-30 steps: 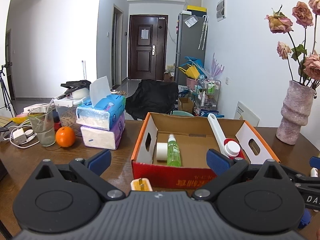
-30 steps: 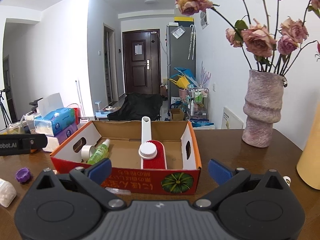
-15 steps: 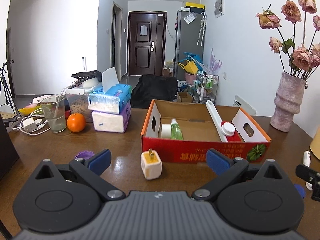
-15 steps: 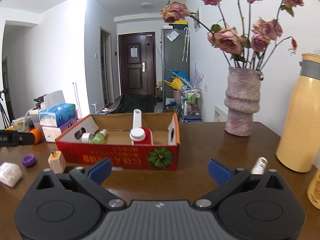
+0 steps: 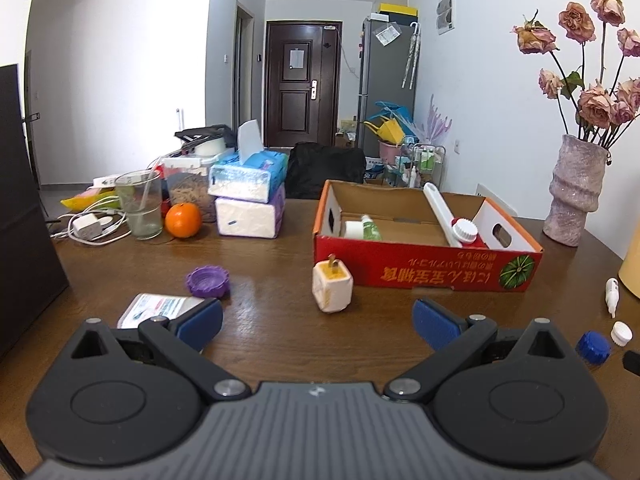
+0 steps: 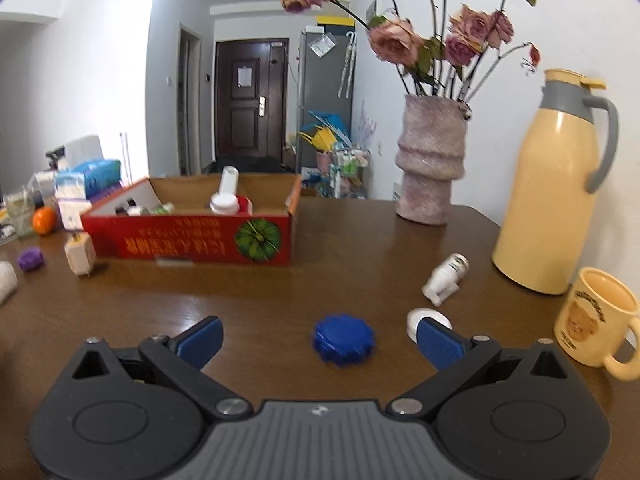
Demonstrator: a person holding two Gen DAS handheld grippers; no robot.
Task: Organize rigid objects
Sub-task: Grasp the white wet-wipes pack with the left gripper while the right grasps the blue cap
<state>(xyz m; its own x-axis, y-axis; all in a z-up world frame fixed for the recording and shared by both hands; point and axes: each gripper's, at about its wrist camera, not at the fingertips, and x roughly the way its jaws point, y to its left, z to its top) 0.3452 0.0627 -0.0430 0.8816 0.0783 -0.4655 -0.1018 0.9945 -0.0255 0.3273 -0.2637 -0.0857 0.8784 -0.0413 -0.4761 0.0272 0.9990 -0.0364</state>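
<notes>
The red cardboard box [image 6: 192, 236] sits mid-table, with bare wood in front of it. The blue cap [image 6: 343, 338] lies nearer than the box, between the spread, empty jaws of the right gripper [image 6: 318, 340]. The left gripper [image 5: 316, 322] is likewise wide open and empty, with the plug adapter [image 5: 332, 286] just before the box.

Both views sit low over the desk [image 5: 280, 332], looking forward between the fingers toward the far door. The left view faces the red box [image 5: 424, 268] from near; the right view, set further right, sees the same box [image 6: 192, 236] at its left.
</notes>
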